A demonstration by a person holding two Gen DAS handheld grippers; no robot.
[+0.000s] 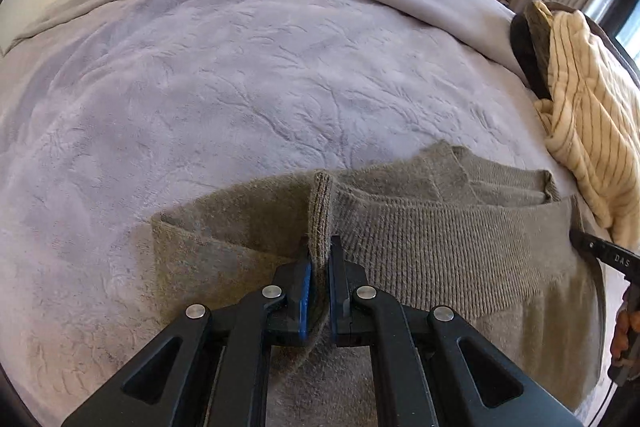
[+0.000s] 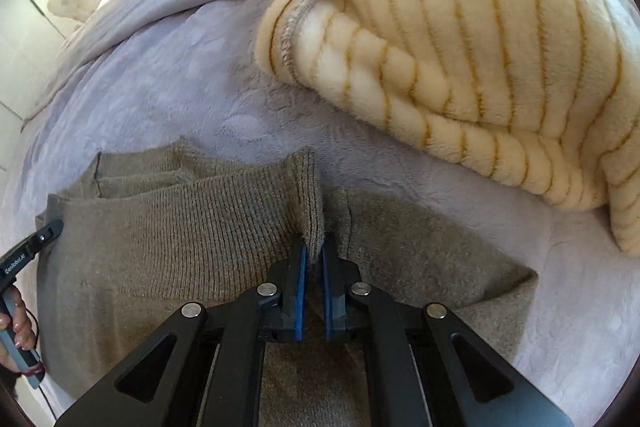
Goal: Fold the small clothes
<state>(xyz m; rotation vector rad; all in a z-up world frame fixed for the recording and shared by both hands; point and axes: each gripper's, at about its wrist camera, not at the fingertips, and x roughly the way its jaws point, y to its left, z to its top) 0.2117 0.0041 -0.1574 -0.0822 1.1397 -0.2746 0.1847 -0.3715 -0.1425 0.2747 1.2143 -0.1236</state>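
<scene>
Fingers (image 1: 310, 277) of both grippers, left (image 1: 319, 259) and right (image 2: 314, 259), clamped on sweater (image 1: 440, 239) hem; fold half done on bed (image 1: 200, 87), striped garment (image 2: 480, 27) unfolded.

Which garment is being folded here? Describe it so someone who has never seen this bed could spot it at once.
On the bed's lilac plush blanket, look at the near edge, where both grippers pinch fabric. It is the grey-brown knit sweater, its ribbed band bunched in the left gripper and the right gripper. Plain and drab, it differs from the fluffy cream striped garment beside it.
</scene>
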